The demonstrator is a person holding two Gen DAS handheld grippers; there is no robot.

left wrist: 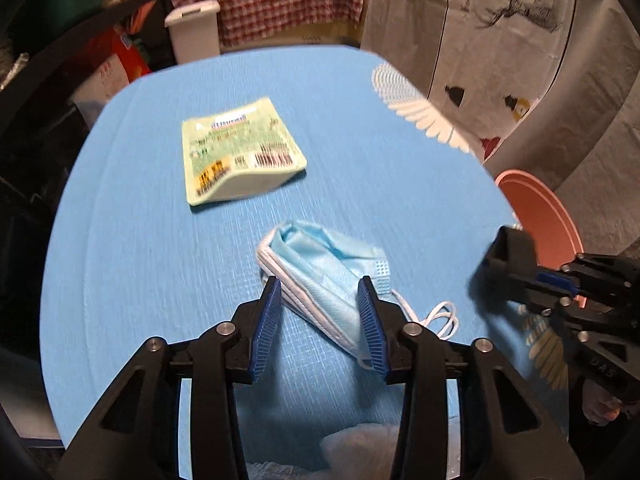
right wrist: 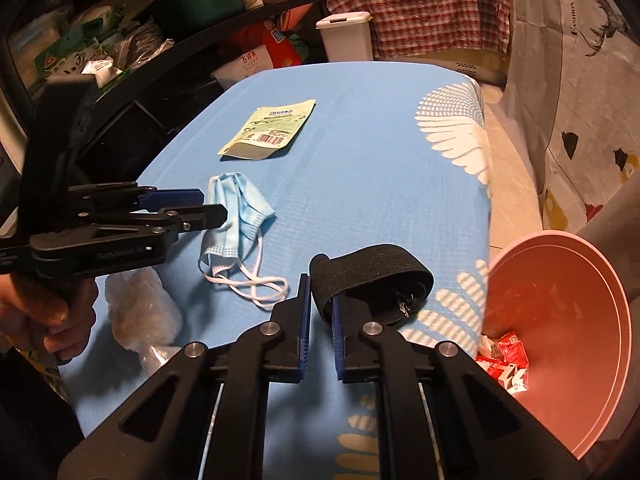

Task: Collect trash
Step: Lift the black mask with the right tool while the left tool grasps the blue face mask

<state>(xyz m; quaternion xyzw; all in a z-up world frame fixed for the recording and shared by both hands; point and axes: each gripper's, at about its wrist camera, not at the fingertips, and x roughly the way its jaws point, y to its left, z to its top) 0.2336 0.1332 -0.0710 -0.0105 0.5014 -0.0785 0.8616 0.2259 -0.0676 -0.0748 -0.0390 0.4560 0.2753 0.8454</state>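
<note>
On the blue counter (left wrist: 168,264), seen from the left wrist, the left gripper (left wrist: 320,312) stands open astride the face mask (left wrist: 320,268), whose length runs slantwise between its pads. From the right wrist, the right gripper (right wrist: 320,312) pinches a black band (right wrist: 372,276) beside the pink bin (right wrist: 560,320).

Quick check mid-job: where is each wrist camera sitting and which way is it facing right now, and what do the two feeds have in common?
Left wrist: on the left gripper, angled down at the blue table; its fingers straddle the face mask; the right gripper shows at the right.
Right wrist: on the right gripper, angled down along the table toward the pink bin; its pads pinch a black strap; the left gripper and the hand holding it show at the left.
Shared: mask, green pouch, table, bin.
</note>
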